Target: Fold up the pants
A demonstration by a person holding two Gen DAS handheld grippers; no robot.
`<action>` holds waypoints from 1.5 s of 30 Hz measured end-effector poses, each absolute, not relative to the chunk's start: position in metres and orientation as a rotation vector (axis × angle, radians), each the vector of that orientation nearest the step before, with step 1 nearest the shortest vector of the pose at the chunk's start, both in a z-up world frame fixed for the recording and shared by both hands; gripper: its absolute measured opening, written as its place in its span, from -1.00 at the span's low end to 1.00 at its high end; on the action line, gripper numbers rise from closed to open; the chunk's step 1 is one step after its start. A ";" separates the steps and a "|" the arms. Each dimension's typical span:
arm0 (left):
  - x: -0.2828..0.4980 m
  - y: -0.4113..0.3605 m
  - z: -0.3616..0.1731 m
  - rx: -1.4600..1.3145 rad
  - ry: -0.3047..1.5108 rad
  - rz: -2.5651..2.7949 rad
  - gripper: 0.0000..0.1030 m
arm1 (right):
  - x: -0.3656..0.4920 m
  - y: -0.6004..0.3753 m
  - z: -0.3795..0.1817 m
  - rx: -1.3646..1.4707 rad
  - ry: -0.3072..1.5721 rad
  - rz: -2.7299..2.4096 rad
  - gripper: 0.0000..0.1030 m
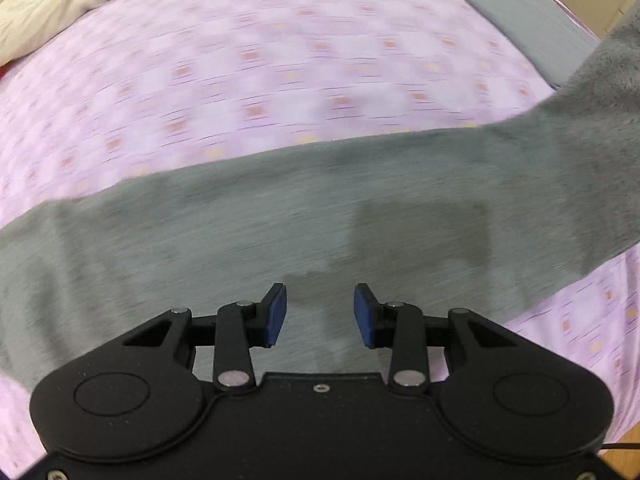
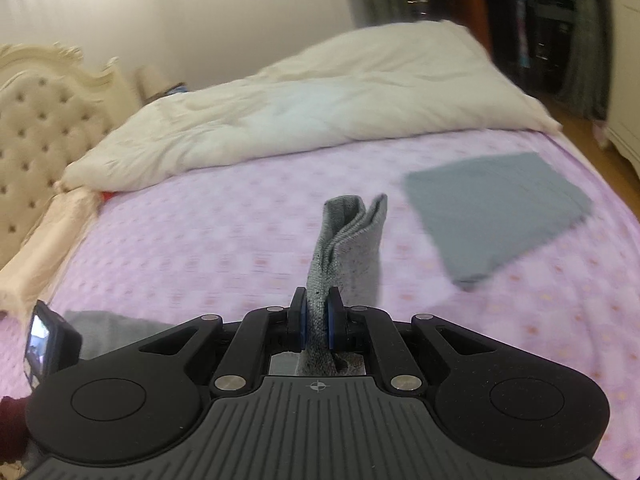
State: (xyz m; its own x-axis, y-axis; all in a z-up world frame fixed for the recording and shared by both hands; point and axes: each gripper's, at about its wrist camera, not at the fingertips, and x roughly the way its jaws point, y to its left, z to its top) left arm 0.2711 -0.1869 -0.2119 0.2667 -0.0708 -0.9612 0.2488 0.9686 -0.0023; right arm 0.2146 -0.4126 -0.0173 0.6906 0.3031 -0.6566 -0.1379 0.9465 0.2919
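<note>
Here the grey pants (image 1: pixel 280 208) lie as a long band across the pink patterned bedsheet (image 1: pixel 240 60), their long axis running left to right in the left wrist view. The left end spreads flat toward the near left edge of the bed, while the right end rises off the sheet toward the upper right corner of that view. The left gripper (image 1: pixel 320 314) hovers over the middle of the band with its jaws apart and nothing between the blue pads (image 1: pixel 277 314); its shadow falls on the cloth just ahead.

In the right wrist view, the right gripper (image 2: pixel 316 326) has its jaws clamped on a bunched fold of the pants (image 2: pixel 344 248), and the ribbed edge of the cloth stands upright above the jaws, pointing away toward the far side of the bed. A further patch of grey cloth shows low at the left, beside a small black device with a lit screen (image 2: pixel 44 340).

A folded grey garment (image 2: pixel 496 208) lies flat on the sheet at the right, near the bed's right edge and well apart from the pants. Between the pants and the cream duvet (image 2: pixel 320 108) heaped along the far side, a wide stretch of bare sheet lies open. A tufted cream headboard (image 2: pixel 36 132) stands at the far left, and wooden floor (image 2: pixel 592 140) shows beyond the right edge.
</note>
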 end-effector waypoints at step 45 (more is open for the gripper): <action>0.272 -0.150 -0.255 0.296 1.326 -0.240 -0.01 | 0.226 -0.322 -0.152 0.108 0.994 0.161 -0.65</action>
State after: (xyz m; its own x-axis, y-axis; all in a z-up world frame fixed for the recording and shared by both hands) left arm 0.2721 -0.1496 -0.2552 0.2274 -0.0043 -0.9738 0.3380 0.9382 0.0748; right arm 0.2263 -0.3217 -0.1520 0.5349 0.1842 -0.8246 -0.0857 0.9827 0.1639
